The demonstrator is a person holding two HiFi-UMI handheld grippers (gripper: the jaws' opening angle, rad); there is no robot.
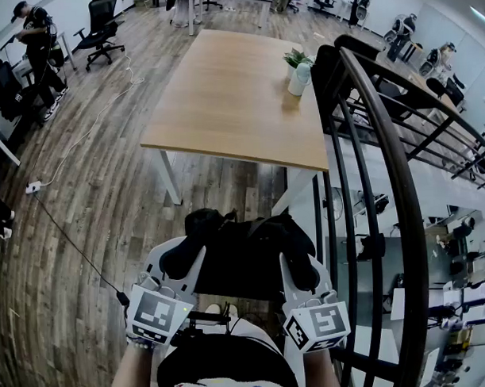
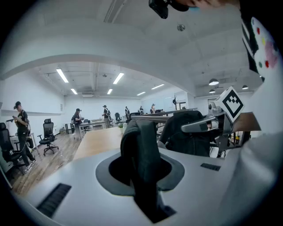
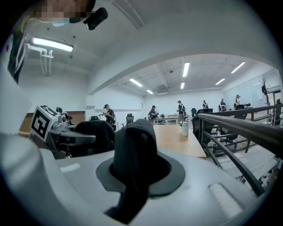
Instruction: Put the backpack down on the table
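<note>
The backpack [image 1: 245, 264] hangs in the air at the lower centre of the head view, carried between the two grippers. It is well short of the worktop [image 1: 223, 102], which fills the upper centre of the frame. The left gripper [image 1: 187, 248] has its jaws drawn in to a narrow gap and clamped on a fold of black strap [image 2: 141, 150], which fills the gap and trails downward. The right gripper [image 1: 296, 262] is likewise nearly closed, pinching another black strap [image 3: 135, 152].

The step in hand looks like the carry: the bag is lifted and held, but not yet over the worktop. The next move calls for bringing both grippers together toward the top of the frame until the bag is over bare wood. It should keep left of the plant pot [image 1: 296, 60] and bottle [image 1: 300, 82] at the worktop's right edge, and clear of the dark railing [image 1: 384, 152]. Then the bag should be lowered until it rests before the jaws part.
</note>
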